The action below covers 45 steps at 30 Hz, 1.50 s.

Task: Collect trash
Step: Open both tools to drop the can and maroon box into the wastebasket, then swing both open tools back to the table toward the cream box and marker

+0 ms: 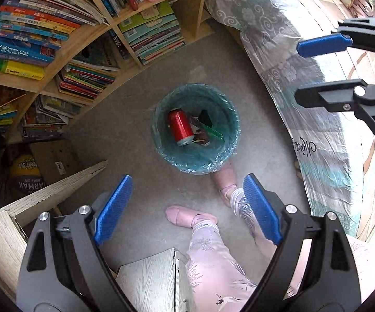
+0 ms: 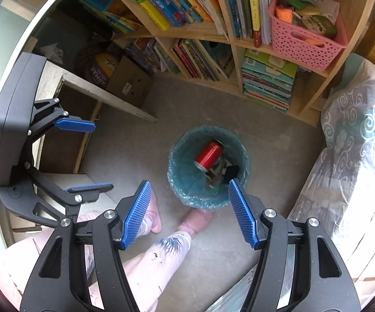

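bookshelf [image 2: 213, 39] behind lined bin [image 2: 185, 197], bed [image 2: 356, 143] beside, slippers [image 2: 195, 221] touching

A bin [image 1: 161, 140] stood on the floor [image 1: 125, 130] between a bookshelf [image 1: 88, 41] and a bed [image 1: 304, 78]. A can [image 1: 179, 126] lay inside it among other trash.

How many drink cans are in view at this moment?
1: a red can lying on its side in the lined bin, against other trash. More could be hidden underneath.

Below the blue-padded left gripper [image 1: 187, 208], a red can [image 1: 181, 127] lies in the teal-lined bin [image 1: 161, 150]. Beside it stand pink slippers [image 1: 179, 215] and heron-printed pale trousers [image 1: 211, 260]. A pink basket [image 2: 304, 44] sits above.
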### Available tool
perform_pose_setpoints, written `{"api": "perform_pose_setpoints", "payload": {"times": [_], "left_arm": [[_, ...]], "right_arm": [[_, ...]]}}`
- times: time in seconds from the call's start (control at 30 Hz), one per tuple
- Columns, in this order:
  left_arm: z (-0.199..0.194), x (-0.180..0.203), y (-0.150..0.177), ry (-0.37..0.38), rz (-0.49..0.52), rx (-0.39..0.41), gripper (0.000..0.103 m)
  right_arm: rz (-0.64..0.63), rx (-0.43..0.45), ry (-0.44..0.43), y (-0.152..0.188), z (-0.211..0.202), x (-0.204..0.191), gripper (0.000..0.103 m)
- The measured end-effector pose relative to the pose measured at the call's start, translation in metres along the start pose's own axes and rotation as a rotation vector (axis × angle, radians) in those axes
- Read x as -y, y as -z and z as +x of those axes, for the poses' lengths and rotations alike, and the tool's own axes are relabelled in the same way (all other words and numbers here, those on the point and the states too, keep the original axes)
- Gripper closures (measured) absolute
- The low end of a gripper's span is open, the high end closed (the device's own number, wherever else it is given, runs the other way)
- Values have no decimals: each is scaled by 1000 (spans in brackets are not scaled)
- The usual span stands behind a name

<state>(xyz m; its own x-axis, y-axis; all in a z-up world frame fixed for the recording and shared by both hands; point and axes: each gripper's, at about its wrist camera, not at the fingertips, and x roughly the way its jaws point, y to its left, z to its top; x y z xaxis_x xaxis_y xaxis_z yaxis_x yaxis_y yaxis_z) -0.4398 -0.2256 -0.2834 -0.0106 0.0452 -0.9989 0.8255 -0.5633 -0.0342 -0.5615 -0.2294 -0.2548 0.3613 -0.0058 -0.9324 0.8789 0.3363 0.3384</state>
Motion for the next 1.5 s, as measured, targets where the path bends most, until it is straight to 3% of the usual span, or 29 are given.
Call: {"api": "perform_pose_setpoints", "payload": {"times": [0.47, 0.83, 1.23, 1.5], "left_arm": [[-16, -7, 5, -41, 7, 44, 14], [-50, -11, 15, -73, -14, 77, 10], [-131, -24, 40, -168, -90, 204, 7], [-193, -55, 68, -235, -235, 313, 7]], "right_arm": [[0, 6, 16, 14, -15, -1, 33], [-27, 36, 65, 8, -35, -15, 20], [-219, 65, 129, -21, -79, -53, 15], [-425, 113, 110, -54, -113, -95, 15]]}}
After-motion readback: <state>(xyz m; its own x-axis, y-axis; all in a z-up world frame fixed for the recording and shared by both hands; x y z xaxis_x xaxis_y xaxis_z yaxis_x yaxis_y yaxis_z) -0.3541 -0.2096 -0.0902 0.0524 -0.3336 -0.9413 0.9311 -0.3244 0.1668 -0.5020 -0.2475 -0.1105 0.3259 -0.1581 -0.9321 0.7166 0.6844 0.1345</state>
